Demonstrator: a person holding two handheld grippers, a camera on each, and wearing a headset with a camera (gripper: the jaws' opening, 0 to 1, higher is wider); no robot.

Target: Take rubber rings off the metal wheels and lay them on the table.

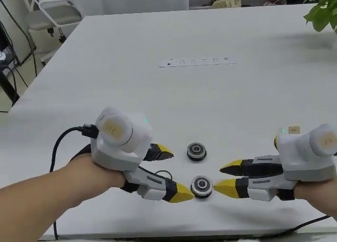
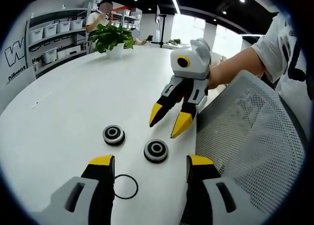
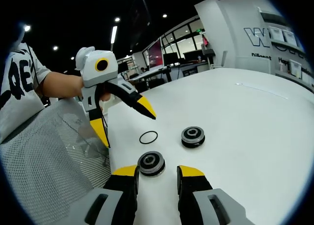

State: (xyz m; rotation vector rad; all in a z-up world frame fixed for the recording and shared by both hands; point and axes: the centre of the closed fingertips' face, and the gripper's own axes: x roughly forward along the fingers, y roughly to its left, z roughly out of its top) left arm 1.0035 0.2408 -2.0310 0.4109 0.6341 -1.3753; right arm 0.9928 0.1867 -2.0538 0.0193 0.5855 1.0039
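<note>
Two metal wheels with black rubber rims lie on the white table (image 1: 174, 99): a far wheel (image 1: 196, 151) and a near wheel (image 1: 201, 186). One thin black rubber ring (image 1: 167, 173) lies flat on the table by my left gripper (image 1: 179, 174), which is open with its yellow tips either side of the ring (image 2: 137, 187). My right gripper (image 1: 218, 177) is open, its tips pointing at the near wheel (image 3: 152, 162), which sits just ahead of its jaws. The far wheel (image 3: 193, 136) and the ring (image 3: 140, 137) lie beyond. Both grippers face each other across the wheels (image 2: 156, 150), (image 2: 114, 135).
A white power strip (image 1: 197, 61) lies mid-table. A green plant (image 1: 321, 10) stands at the far right corner, a white chair (image 1: 50, 10) at the far left. A grey mesh chair (image 2: 245, 137) sits at the table's near edge. A black cable (image 1: 58, 147) trails from the left gripper.
</note>
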